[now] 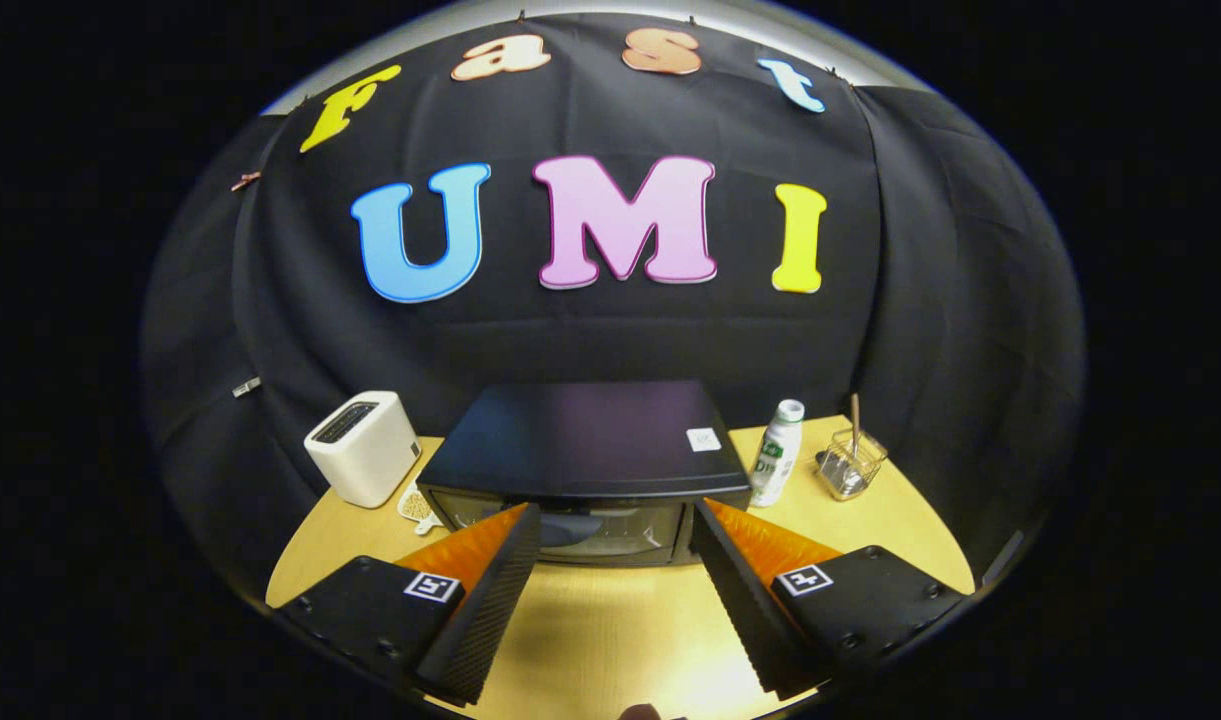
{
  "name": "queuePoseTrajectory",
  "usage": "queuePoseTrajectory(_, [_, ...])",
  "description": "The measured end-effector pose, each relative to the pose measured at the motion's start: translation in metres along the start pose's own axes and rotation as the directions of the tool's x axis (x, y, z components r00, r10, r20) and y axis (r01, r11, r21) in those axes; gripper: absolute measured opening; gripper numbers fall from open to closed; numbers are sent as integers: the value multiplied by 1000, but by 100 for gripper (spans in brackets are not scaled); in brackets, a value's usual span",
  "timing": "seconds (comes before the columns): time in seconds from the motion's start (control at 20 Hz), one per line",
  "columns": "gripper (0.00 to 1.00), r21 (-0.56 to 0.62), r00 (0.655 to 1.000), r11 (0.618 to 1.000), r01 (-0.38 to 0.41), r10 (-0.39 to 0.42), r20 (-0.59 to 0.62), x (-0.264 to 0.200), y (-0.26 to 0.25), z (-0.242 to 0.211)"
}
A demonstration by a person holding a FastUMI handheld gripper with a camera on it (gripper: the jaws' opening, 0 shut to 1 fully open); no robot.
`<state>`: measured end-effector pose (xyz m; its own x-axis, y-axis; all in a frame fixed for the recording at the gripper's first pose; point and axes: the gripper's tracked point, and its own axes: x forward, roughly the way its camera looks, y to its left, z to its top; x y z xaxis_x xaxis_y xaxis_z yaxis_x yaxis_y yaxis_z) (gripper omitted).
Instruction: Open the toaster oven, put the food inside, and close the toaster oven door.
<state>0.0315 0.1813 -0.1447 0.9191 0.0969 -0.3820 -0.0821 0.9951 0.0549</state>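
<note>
A black toaster oven (585,440) stands on the wooden table just ahead of my fingers, its glass door (590,527) facing me and closed. My gripper (615,520) hovers above the table in front of the door, open wide, with nothing between the fingers. The fingertips sit level with the door's lower half, one at each end of it. A small plate with food (417,503) peeks out at the oven's left side, partly hidden by the white toaster and my left finger.
A white pop-up toaster (362,447) stands left of the oven. Right of the oven are a small white bottle (778,452) and a clear holder with a utensil (850,462). Bare wooden table (610,630) lies between my fingers and the oven.
</note>
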Motion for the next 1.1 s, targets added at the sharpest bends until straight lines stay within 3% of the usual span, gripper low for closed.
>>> queuePoseTrajectory(0.4, [98, -19, 975, 1000, -13, 17, 222, -80, -93, 87])
queuePoseTrajectory(0.65, [98, 5, 948, 999, 32, -32, 317, -119, -155, 119])
queuePoseTrajectory(0.85, [98, -2, 918, 998, 62, -57, 393, -141, -191, 128])
queuePoseTrajectory(1.1, [98, 11, 931, 999, 36, -37, 364, -138, -199, 117])
